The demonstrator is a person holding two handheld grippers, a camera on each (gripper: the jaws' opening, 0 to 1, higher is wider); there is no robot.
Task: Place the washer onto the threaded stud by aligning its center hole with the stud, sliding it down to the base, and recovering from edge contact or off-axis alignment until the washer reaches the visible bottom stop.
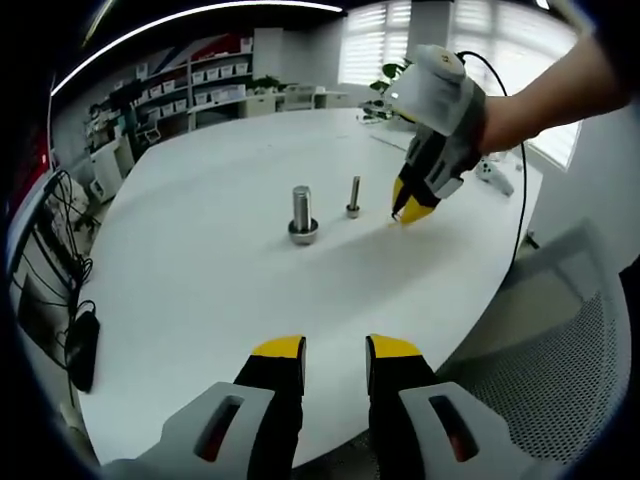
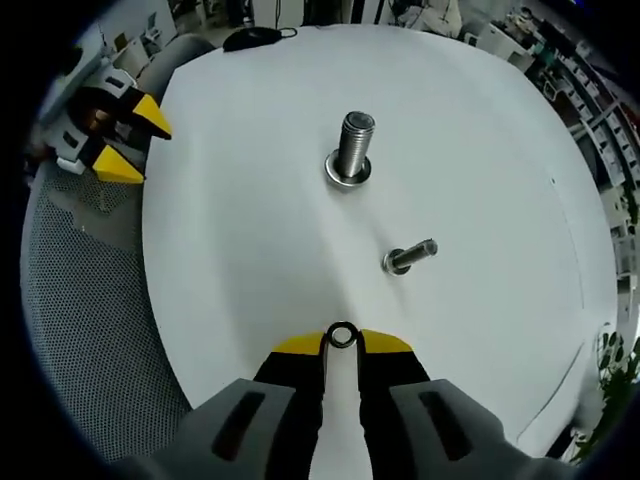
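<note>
while the white surface (image 2: 250,180) carries a large stud (image 2: 353,148) already collared and a smaller bare stud (image 2: 410,256), both upright, the right tool (image 2: 342,340) pinches the washer (image 2: 342,334) by its rim; an off-axis descent could catch an edge or tip the stud; the left tool (image 1: 336,350) hangs apart, empty

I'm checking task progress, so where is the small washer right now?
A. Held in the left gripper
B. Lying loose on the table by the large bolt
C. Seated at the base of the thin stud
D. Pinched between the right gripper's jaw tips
D: in the right gripper view, the washer sits clamped at the right gripper tips, short of the thin stud.
</note>
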